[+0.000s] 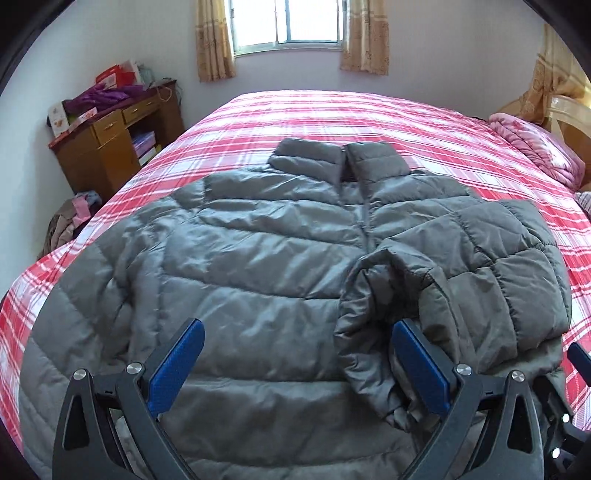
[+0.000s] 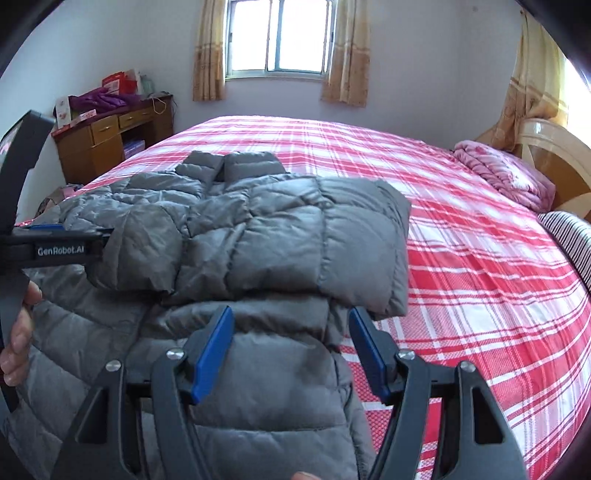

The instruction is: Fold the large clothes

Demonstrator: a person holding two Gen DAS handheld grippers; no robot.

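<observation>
A grey quilted puffer jacket (image 1: 258,251) lies front up on the bed, collar toward the window. Its right sleeve (image 1: 480,266) is folded across the front, with the cuff (image 1: 369,332) near the zip. My left gripper (image 1: 297,334) is open above the jacket's lower front, its right finger touching the cuff. In the right wrist view the jacket (image 2: 258,236) fills the left half and the folded sleeve (image 2: 332,251) lies across it. My right gripper (image 2: 290,326) is open over the jacket's right hem edge, holding nothing. The left gripper's side (image 2: 55,247) shows at the left.
The bed has a red and white plaid cover (image 2: 461,266). A pink quilt (image 2: 506,173) and a striped pillow (image 2: 569,236) lie at the right by the headboard. A wooden desk (image 1: 114,144) with clutter stands at the left, and a window (image 1: 288,22) behind.
</observation>
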